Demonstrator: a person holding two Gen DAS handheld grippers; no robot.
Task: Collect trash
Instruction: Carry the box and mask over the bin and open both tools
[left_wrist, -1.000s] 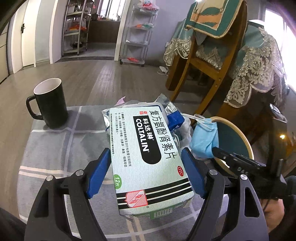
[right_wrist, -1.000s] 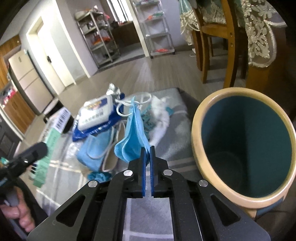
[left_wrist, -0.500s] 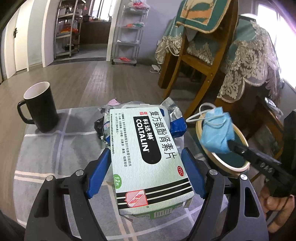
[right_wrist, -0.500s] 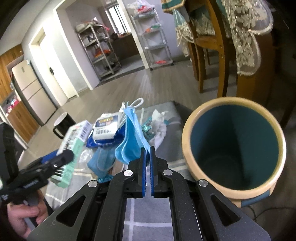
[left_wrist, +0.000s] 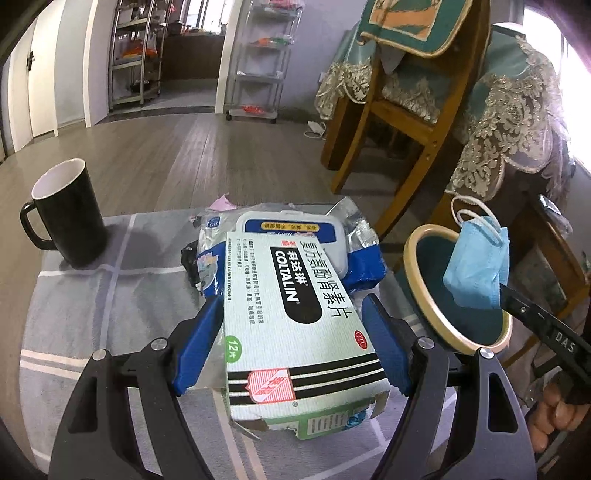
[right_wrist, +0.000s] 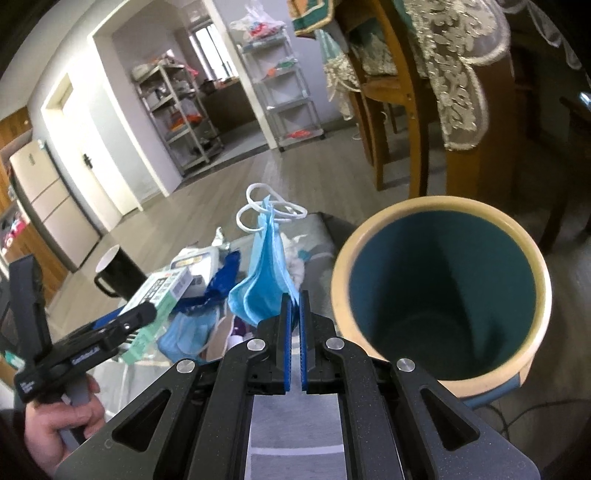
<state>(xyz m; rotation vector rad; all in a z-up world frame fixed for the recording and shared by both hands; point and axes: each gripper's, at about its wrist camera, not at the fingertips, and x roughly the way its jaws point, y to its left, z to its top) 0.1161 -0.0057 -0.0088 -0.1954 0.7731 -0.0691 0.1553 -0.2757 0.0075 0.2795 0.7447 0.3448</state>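
A crumpled blue face mask (right_wrist: 264, 280) with white ear loops hangs just left of the open rim of the bin (right_wrist: 439, 284), a tan-rimmed bin with a teal inside. A pale green medicine box (left_wrist: 295, 325) labelled COLTALIN is held tilted above a blue-and-white wipes pack (left_wrist: 295, 236) on the grey cloth.

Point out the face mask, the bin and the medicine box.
face mask (left_wrist: 476, 266): left wrist view, on its blue pleated body.
bin (right_wrist: 436, 205): right wrist view, on its cream rim.
medicine box (left_wrist: 295, 325): left wrist view, on its printed top face.
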